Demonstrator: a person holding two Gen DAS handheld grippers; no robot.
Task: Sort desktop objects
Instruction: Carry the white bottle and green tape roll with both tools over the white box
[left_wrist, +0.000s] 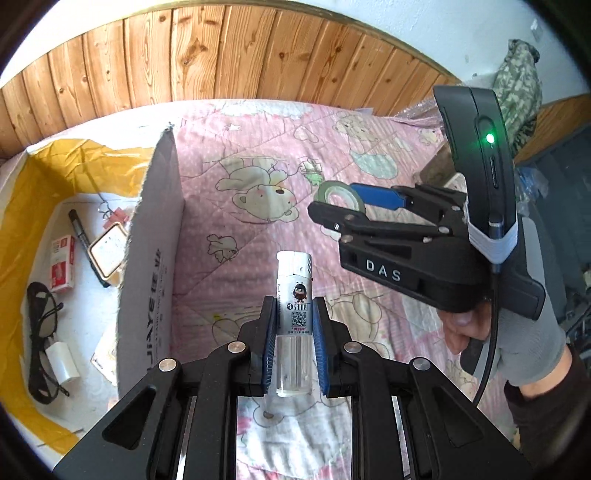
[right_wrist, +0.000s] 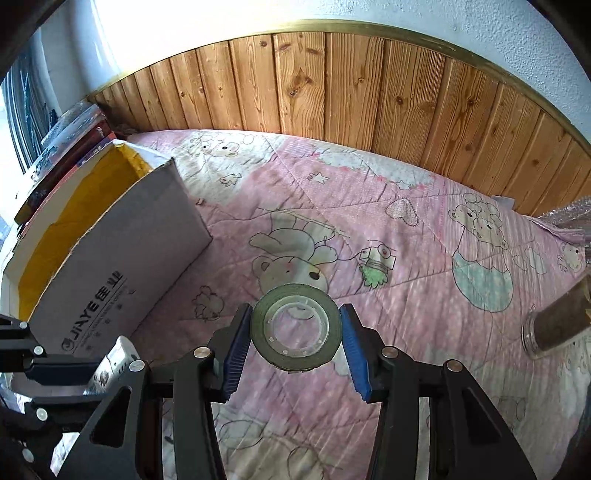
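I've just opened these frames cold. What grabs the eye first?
The left claw clamps a lighter upright, dead centre, over a pink bear quilt. The right claw holds a tape roll flat between its blue pads. At the left stands an open box with pen and glasses inside.

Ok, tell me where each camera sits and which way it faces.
Left wrist: on the left gripper, looking down over its lighter at the pink quilt; the gloved right hand shows.
Right wrist: on the right gripper, looking down past its tape roll; the left gripper shows lower left.
Shared: cardboard box, quilt, wood panelling, tape roll.
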